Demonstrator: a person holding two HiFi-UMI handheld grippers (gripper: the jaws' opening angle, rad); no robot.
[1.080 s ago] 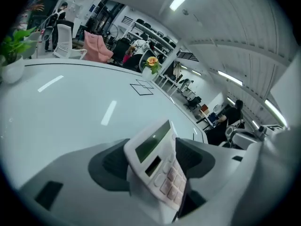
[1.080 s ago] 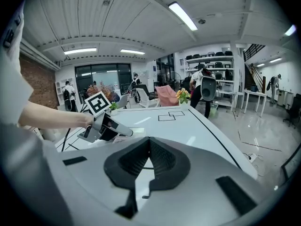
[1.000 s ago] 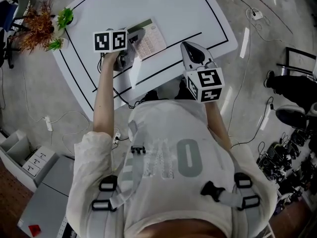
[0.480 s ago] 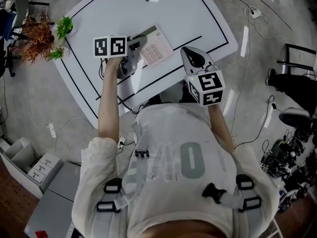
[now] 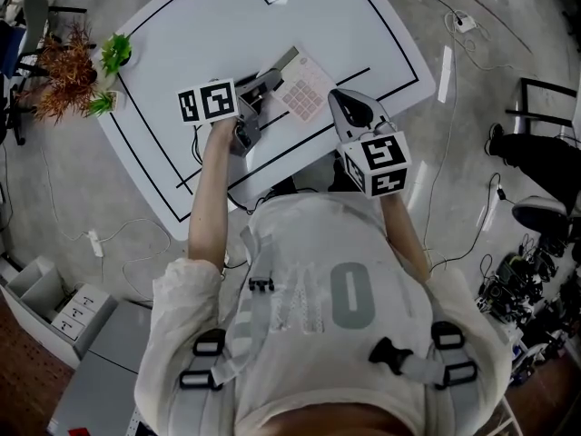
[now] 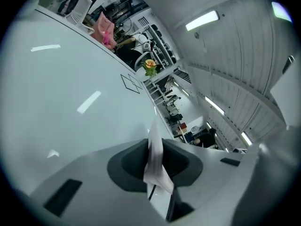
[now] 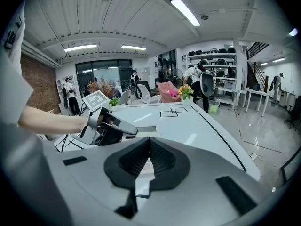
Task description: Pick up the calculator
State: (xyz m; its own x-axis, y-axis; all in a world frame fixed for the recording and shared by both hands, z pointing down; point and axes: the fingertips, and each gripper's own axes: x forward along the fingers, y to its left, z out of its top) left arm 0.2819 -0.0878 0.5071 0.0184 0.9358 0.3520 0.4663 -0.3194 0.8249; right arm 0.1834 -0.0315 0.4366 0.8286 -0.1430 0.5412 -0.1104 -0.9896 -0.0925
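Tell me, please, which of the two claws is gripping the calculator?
The left claw, whose jaws have just been closing, clamps the calculator by its edge; the right claw is shut with nothing between its jaws.

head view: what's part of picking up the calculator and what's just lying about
Job: calculator; left gripper, jaws just closing on its edge; table.
Lying about: green plant; dried plant; power strip on the floor; right gripper, empty.
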